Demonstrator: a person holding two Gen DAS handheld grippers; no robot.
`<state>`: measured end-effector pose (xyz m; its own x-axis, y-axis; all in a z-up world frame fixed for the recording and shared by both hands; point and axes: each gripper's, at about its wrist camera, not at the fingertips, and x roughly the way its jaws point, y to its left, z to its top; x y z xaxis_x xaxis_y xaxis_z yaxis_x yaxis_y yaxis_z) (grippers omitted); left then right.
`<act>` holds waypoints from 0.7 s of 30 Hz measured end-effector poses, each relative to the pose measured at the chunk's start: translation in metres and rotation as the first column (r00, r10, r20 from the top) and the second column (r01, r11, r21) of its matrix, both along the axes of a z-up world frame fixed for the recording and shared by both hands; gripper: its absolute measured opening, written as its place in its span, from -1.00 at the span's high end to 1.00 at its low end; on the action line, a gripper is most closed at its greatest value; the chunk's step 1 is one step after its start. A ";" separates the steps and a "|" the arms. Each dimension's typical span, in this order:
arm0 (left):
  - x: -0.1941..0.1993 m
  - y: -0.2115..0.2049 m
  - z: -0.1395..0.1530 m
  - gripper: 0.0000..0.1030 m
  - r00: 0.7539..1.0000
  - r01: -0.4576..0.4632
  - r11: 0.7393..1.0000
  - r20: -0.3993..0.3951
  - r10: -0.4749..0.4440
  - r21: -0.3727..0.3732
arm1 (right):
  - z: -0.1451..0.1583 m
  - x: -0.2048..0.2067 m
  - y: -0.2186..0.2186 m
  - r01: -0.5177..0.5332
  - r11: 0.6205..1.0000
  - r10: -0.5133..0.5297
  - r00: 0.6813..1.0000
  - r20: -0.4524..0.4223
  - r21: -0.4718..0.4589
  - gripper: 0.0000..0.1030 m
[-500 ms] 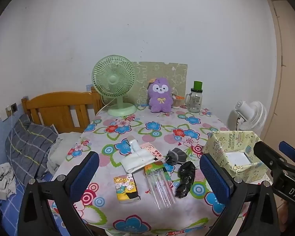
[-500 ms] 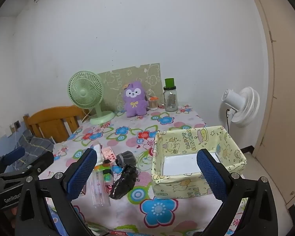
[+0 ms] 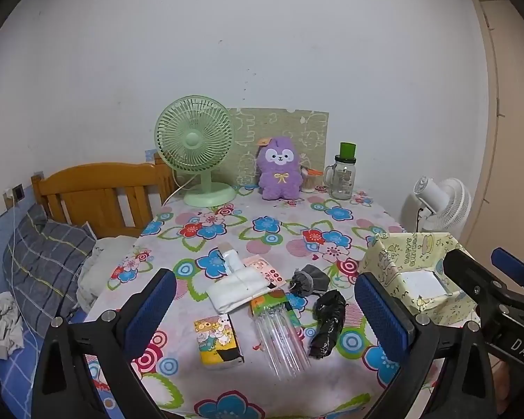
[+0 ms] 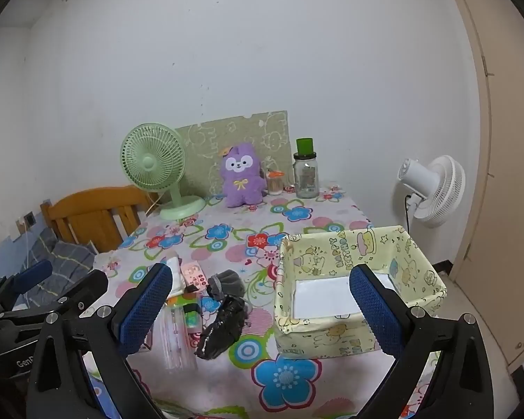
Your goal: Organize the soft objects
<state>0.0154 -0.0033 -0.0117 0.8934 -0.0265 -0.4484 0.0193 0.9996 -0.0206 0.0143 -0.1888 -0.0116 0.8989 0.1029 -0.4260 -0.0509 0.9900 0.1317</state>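
1. Between the spread fingers of the left gripper (image 3: 265, 310), low and close in: a white folded cloth (image 3: 237, 288), a cartoon-printed tissue pack (image 3: 218, 342), a clear packet of straws (image 3: 279, 331), a crumpled black plastic bag (image 3: 326, 323) and a small grey sock (image 3: 307, 279), all lying on the flowered tabletop (image 3: 272, 223); nothing pinched, no pad touching anything.
2. Just beyond the cloth, a pink sticker card (image 3: 265, 272), partly under the cloth's edge.
3. Right of the left gripper's right finger: a yellow fabric bin (image 3: 401, 255) printed with cartoon figures, white-bottomed, holding nothing visible, standing at the tabletop's right edge.
4. Between the fingers of the right gripper (image 4: 260, 305), also spread wide and gripping nothing: the bin's near left corner and, left of it, the black bag and grey sock; bin's right part behind the right finger.
5. Behind the right gripper's left finger: cloth, straws and tissue pack, partly hidden.
6. Far ahead of both grippers, at the tabletop's back edge against the wall: a green desk fan (image 3: 195, 150), a purple plush toy (image 3: 279, 169) sitting upright, a small orange-lidded container (image 3: 309, 179) just beside it, and a glass jar with a green cap (image 3: 344, 173).
7. Off to the left, below tabletop level: a wooden headboard (image 3: 97, 192) and a bed with a plaid pillow (image 3: 42, 262).
8. Off to the right, on the floor: a white standing fan (image 4: 433, 188) near a beige door (image 4: 503, 139).
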 end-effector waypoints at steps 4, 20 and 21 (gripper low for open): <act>0.003 0.003 0.000 -0.99 1.000 0.003 1.000 -0.008 -0.004 -0.014 | 0.000 0.001 -0.001 -0.002 1.000 0.002 1.000 -0.001 0.000 -0.99; 0.007 0.002 0.005 -0.96 1.000 0.029 0.999 0.008 -0.029 -0.023 | 0.000 0.007 0.000 0.021 1.000 -0.021 1.000 -0.003 -0.006 -0.99; 0.007 0.002 0.004 -0.96 0.999 0.031 0.999 0.009 -0.031 -0.024 | 0.000 0.007 0.000 0.024 1.000 -0.025 1.000 -0.003 -0.006 -0.99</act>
